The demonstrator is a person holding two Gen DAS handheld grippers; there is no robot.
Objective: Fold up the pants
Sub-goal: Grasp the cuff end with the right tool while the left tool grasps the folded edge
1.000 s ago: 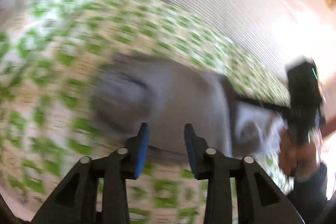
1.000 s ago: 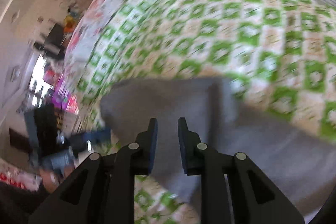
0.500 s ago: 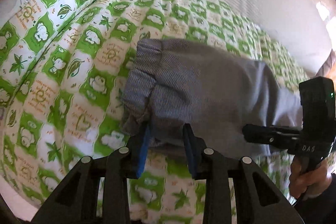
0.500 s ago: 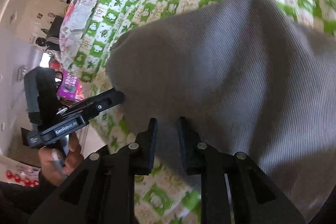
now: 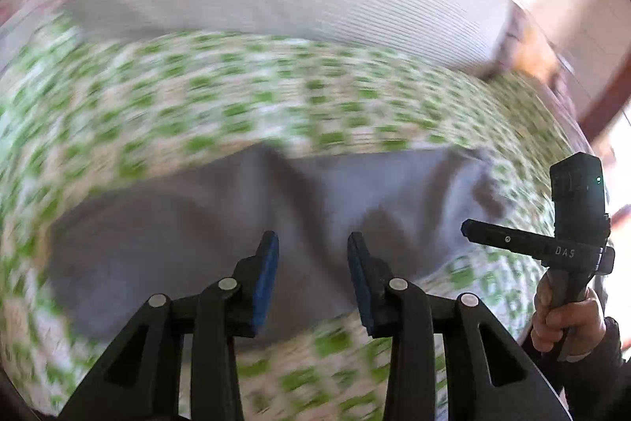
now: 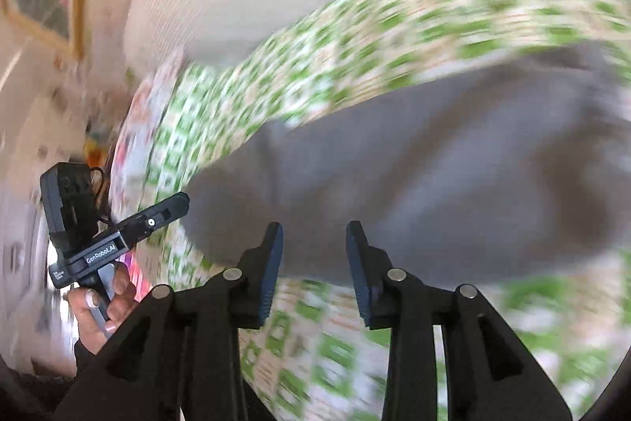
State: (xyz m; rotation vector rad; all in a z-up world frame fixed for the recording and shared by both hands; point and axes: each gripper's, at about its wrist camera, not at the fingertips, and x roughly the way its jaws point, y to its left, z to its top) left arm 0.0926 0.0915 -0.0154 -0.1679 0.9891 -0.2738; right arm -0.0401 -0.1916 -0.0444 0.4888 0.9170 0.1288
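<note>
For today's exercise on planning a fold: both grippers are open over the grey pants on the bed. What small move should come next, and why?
Probably lower the left gripper and right gripper onto the near edge of the grey pants and close. Both are open and hold nothing, and the pants lie loose on the green checked bedsheet.

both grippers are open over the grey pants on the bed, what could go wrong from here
1. Both views are motion-blurred, so the left gripper and right gripper, both open and empty, may close on the wrong spot of the pants.
2. A low pinch could catch the green checked sheet along with the cloth.
3. The pants lie rumpled, so creases may get folded in.
</note>
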